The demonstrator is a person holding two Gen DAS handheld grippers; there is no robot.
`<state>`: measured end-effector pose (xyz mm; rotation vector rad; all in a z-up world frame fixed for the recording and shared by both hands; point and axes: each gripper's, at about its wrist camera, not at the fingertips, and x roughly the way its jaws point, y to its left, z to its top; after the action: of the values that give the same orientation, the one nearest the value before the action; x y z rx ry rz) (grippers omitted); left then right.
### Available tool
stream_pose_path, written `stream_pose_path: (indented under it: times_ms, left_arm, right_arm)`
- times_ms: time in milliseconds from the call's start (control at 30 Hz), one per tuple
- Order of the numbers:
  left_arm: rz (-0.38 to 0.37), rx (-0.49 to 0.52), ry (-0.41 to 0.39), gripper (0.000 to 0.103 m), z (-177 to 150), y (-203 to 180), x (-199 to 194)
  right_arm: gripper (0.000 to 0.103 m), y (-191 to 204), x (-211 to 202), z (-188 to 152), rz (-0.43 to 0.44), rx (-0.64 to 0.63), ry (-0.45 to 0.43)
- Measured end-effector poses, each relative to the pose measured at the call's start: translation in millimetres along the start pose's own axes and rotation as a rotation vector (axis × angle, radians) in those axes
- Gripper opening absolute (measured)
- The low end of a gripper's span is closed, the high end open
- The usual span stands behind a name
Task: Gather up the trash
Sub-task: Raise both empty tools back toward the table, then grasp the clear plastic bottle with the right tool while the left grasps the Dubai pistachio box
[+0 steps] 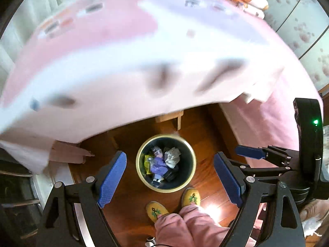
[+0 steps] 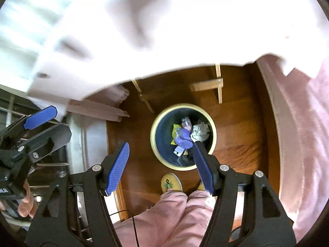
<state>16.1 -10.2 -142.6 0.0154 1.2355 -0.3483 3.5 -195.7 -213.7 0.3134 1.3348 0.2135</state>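
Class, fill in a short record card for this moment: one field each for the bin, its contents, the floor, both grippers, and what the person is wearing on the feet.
bin: round trash bin with a cream rim and dark inside, standing on the floor
contents: crumpled white paper, purple wrappers, a yellow packet
floor: wooden floor, reddish brown
left gripper: jaws open, empty, above the bin
right gripper: jaws open, empty
feet: yellow slippers, close beside the bin

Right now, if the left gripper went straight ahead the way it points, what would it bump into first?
Probably the trash bin on the floor: the open left gripper points down into it, likely meeting the crumpled trash inside.
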Motion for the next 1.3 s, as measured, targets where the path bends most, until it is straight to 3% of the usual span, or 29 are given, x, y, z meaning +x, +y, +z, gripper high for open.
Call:
stream_pose_path:
  times_ms: [267,400,600,967,1100,1300]
  left_arm:
    - [-0.005,-0.052,-0.083,0.088,24,-4,-110]
    - [-0.007,-0.032,-0.134,0.088,36,-4,-160]
    - [-0.002,-0.012,-0.188,0.088,53,10,-206]
    - [0.03,-0.026,-0.257,0.087,112,35,-232]
    - [0.04,-0.044,-0.285,0.087,148,41,-228]
    - [0.1,-0.084,-0.301,0.087,223,43,-200]
  right_arm:
    - [0.062,52,-104,15,0.011,-0.046,-0.105]
    - [0.062,76,-150,25,0.009,-0.064,-0.175]
    - [0.062,99,-199,43,-0.014,-0.072,-0.273]
    - [0.062,121,-224,104,-0.098,-0.142,-0.377]
    - [0.062,117,-222,143,-0.111,-0.167,-0.396]
    - [0.062,90,-207,235,-0.143,-0.211,-0.412]
